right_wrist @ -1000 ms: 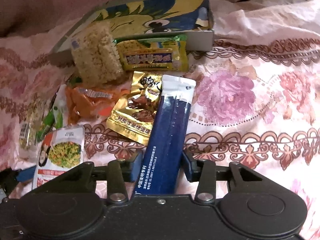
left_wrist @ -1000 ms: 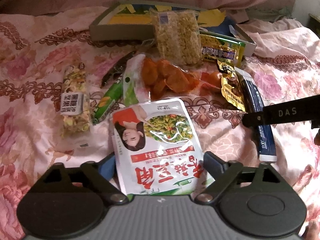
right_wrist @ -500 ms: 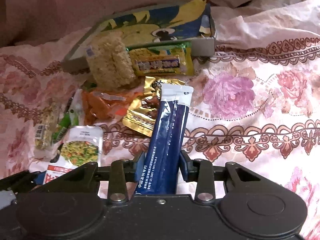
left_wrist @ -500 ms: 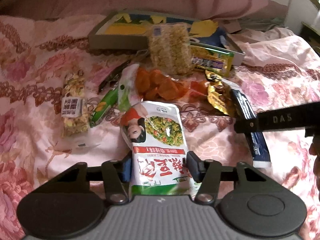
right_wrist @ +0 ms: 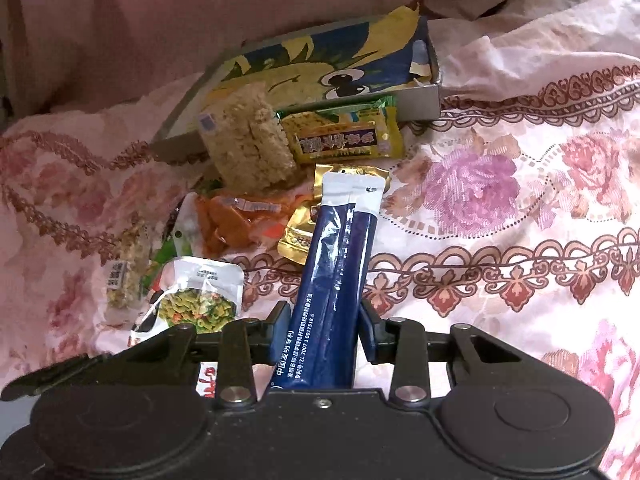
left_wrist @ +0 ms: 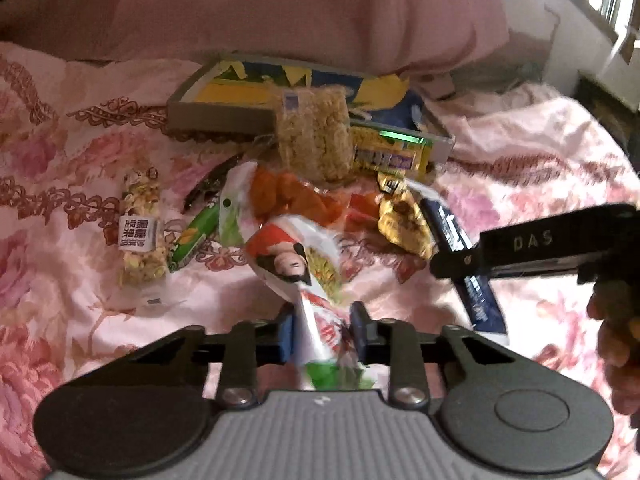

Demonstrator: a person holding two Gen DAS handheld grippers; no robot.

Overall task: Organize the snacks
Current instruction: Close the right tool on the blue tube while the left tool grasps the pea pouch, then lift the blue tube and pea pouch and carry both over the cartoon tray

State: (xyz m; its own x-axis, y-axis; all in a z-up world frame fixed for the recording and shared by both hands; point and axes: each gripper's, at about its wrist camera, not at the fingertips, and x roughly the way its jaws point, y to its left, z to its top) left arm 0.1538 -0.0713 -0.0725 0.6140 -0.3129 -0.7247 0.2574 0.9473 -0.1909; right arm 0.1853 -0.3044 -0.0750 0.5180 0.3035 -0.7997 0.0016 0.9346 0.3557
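Left wrist view: my left tongs pinch the white vegetable-snack pouch; my right tongs clamp the blue stick pack, box at twelve o'clock.

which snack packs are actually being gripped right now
Two: the white pouch with the woman's picture, pinched by the left gripper, and the long blue sachet in the right gripper. The others lie loose on the bedspread.
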